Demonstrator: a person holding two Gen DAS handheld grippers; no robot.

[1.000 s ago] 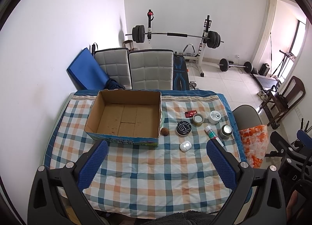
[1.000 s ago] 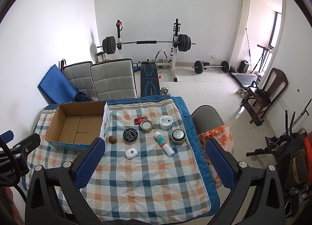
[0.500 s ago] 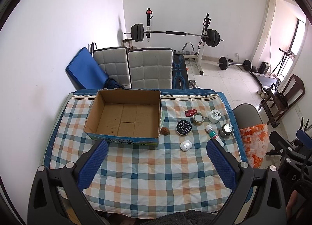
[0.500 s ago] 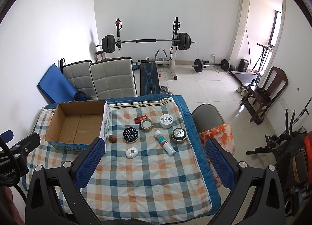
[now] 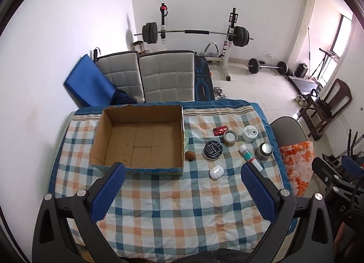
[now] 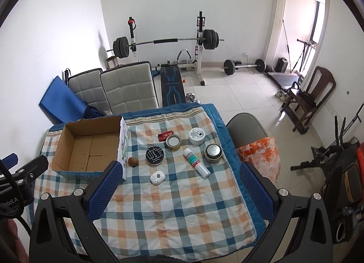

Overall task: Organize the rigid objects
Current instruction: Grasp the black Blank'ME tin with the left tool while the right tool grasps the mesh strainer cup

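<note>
Cardboard box (image 5: 141, 137) unmoved since earlier; left tongs (image 5: 182, 189), right tongs (image 6: 179, 186) stay spread, holding nothing.

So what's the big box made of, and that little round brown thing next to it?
The big box looks like plain brown cardboard: matte, with flap seams showing on its bare floor. The little round brown thing has a rough, wrinkly shell, so probably a walnut, though it's too small to be sure.

This is a room in a home — part gym. A barbell (image 5: 193, 33) sits on its rack by the white wall, weights (image 6: 244, 65) lie on the tile floor, and a table (image 6: 159, 217) has a checked cloth and padded chairs (image 5: 166, 78) — nothing fancy.
</note>
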